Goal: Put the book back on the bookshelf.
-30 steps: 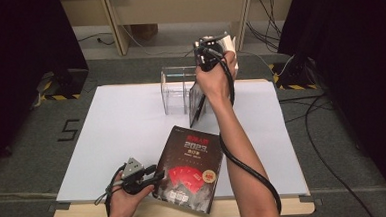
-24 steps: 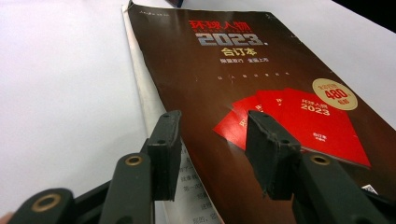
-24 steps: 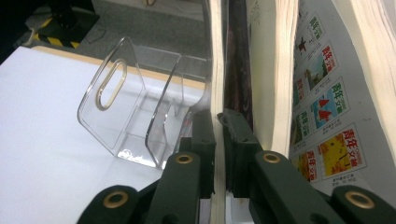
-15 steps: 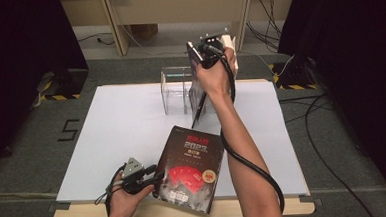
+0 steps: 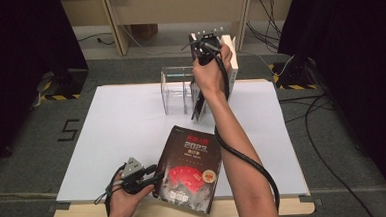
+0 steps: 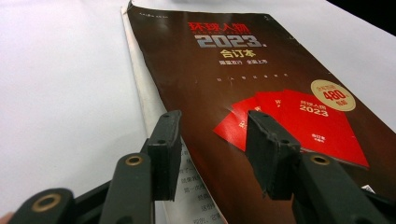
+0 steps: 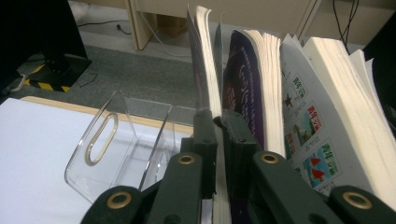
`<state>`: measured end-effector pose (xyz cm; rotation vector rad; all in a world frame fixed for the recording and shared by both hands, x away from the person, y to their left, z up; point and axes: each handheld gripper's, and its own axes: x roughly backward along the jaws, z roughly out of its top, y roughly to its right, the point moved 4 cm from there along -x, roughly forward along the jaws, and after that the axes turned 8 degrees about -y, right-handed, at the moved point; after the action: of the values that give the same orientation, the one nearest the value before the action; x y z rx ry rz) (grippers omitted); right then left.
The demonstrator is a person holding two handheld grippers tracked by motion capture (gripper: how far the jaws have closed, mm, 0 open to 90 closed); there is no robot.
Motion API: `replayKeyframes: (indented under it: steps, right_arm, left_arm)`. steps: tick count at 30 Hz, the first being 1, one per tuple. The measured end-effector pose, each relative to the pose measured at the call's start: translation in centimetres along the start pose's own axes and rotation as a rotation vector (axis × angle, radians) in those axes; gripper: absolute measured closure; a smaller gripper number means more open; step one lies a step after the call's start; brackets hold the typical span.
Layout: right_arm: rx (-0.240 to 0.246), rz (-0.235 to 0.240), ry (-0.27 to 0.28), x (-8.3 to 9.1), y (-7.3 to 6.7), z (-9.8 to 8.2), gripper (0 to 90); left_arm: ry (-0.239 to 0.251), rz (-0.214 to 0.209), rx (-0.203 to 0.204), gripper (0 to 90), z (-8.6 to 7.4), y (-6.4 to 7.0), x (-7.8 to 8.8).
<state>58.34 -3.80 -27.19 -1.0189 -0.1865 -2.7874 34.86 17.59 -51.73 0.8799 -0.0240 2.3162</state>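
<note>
A dark magazine (image 5: 191, 168) with red cards and "2023" on its cover (image 6: 243, 70) lies flat at the table's front edge. My left gripper (image 5: 154, 178) rests low at its left side. It is open (image 6: 212, 135), with one jaw over the page edge and the other over the cover. My right gripper (image 5: 205, 43) is raised over the clear acrylic file holder (image 5: 175, 92). Its jaws have just been closing and are now shut (image 7: 219, 121) on the top edge of a thin upright magazine (image 7: 205, 56).
Beside the gripped magazine, a purple-covered book (image 7: 254, 84) and a thick white volume (image 7: 345, 102) stand upright. The holder's left slots (image 7: 107, 140) hold nothing. A white sheet (image 5: 121, 122) covers the table. Cables (image 5: 321, 112) run over the floor at the right.
The right hand has shifted slightly left above the holder, still at the thin magazine. The left gripper and the flat magazine have not moved.
</note>
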Motion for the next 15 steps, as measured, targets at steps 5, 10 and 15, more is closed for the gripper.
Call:
replayKeyframes:
  steps: [5, 10, 15]
  right_arm:
    - [0.008, -0.037, -0.004, -1.11, -0.47, -0.66, 85.4]
    - [0.017, -0.074, -0.021, -1.12, -0.41, -0.71, 84.8]
    - [0.033, -0.068, -0.026, -0.9, -0.3, -1.02, 76.1]
  left_arm:
    - [0.0, 0.0, 0.001, 55.2, -0.02, -0.05, 0.09]
    - [-0.001, -0.001, -0.003, 55.2, -0.02, 0.0, 0.06]
    - [0.001, -0.002, -0.003, 55.2, -0.01, 0.08, 0.02]
